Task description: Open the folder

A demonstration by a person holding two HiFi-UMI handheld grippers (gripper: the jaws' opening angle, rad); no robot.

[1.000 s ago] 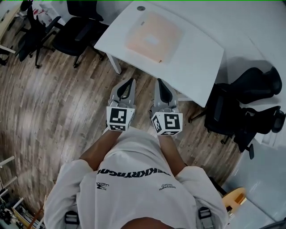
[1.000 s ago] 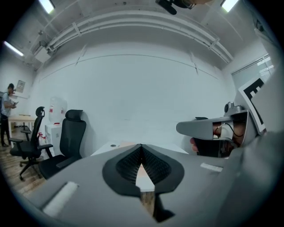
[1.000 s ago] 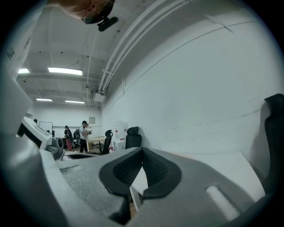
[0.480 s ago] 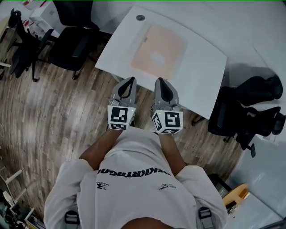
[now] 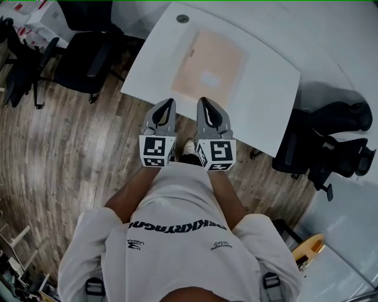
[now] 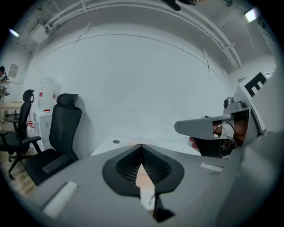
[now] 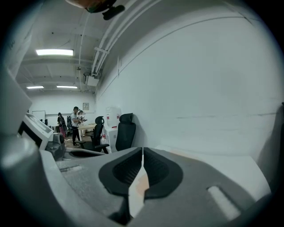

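Hovering side by side at near edge of white table [image 5: 269, 94]: left gripper [image 5: 170, 102], right gripper [image 5: 202, 101]. Both pairs of jaws pressed together, nothing between them. Pale orange folder [image 5: 209, 62] lies flat and closed on tabletop, just ahead of both tips, untouched. Black office chair [image 5: 88, 56] stands left of table.

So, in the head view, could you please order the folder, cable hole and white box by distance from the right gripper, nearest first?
1. folder, straight ahead on the table
2. cable hole, table's far corner
3. white box, far left
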